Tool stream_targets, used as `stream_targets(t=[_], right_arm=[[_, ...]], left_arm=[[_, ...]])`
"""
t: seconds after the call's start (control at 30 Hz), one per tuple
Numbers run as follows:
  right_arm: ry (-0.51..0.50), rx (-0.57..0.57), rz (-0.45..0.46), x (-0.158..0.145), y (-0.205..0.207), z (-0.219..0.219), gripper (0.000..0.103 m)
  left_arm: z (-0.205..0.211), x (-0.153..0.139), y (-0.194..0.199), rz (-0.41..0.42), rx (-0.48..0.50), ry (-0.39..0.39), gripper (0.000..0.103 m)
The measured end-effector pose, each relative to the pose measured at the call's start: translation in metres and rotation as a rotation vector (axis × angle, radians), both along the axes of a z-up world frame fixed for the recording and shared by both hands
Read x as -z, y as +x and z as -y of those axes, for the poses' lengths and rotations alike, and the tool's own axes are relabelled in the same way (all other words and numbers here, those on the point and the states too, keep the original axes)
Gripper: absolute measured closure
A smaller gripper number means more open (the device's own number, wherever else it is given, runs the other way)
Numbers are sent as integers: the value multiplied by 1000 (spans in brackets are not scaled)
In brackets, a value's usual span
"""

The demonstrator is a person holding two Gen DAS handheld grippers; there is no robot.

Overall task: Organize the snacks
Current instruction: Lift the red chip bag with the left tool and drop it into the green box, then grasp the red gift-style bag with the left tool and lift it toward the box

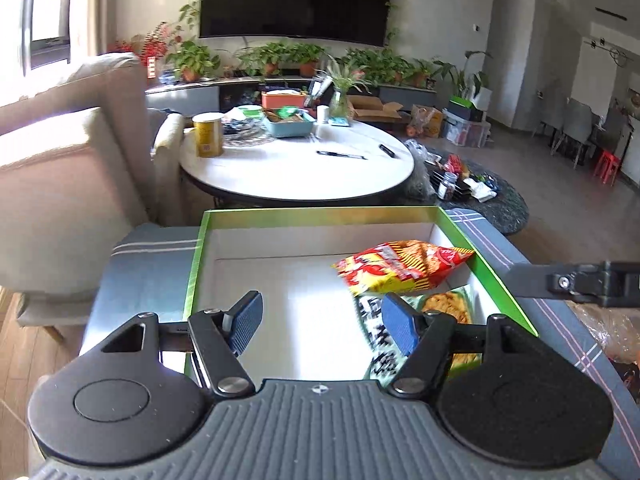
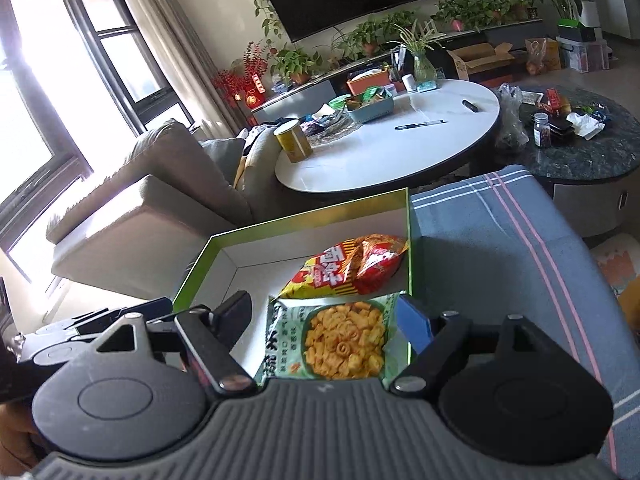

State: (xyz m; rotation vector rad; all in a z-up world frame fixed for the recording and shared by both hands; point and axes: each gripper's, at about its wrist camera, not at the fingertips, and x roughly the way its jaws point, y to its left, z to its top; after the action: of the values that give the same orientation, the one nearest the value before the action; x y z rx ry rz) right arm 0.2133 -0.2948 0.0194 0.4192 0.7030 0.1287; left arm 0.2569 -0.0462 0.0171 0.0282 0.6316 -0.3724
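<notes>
A green-rimmed box (image 1: 320,213) with a white inside sits on a blue checked cloth; it also shows in the right wrist view (image 2: 308,210). Inside lie a red-yellow snack bag (image 1: 400,266) (image 2: 352,266) at the far right and a pale green snack bag (image 1: 448,308) (image 2: 340,340) nearer. My left gripper (image 1: 322,322) is open and empty above the box's near edge. My right gripper (image 2: 326,318) is open and hovers over the green bag, its fingers on either side, not closed on it.
The blue checked cloth (image 2: 488,248) covers the surface under the box. Beyond stand a round white table (image 1: 304,168) with a yellow can (image 1: 208,134), a teal basket and pens, a beige sofa (image 1: 60,160), and a dark cluttered round table (image 2: 580,148).
</notes>
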Motion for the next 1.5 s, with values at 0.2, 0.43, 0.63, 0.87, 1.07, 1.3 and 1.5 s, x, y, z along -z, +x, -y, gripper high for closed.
stream_targets(t=[0.2,0.43,0.63,0.87,1.07,1.3,1.5], right_arm=[[-32,-111,13,-5,-22,-35,26],[-43,-226,-50,11,-32,-81,26],[-28,-271,-102,25,-37,-111,24],[56,-246,-168,44,-31,-124,17],[91,-235,-234,59,-21,-133,17],[129,-249,-292,74,-9,-140,17],[90,-260,-280,69,-9,-149,18]], left_arm=[[-53,6,-41,1,-108,-10,33],[-85,36,-72,-90,-134,-36,33],[-86,58,-86,-131,-93,-28,33],[-81,68,-90,-127,-48,-14,30],[-83,71,-89,-129,-33,-22,25],[-72,84,-82,-157,-18,-23,18],[-58,86,-90,-168,25,-28,23]])
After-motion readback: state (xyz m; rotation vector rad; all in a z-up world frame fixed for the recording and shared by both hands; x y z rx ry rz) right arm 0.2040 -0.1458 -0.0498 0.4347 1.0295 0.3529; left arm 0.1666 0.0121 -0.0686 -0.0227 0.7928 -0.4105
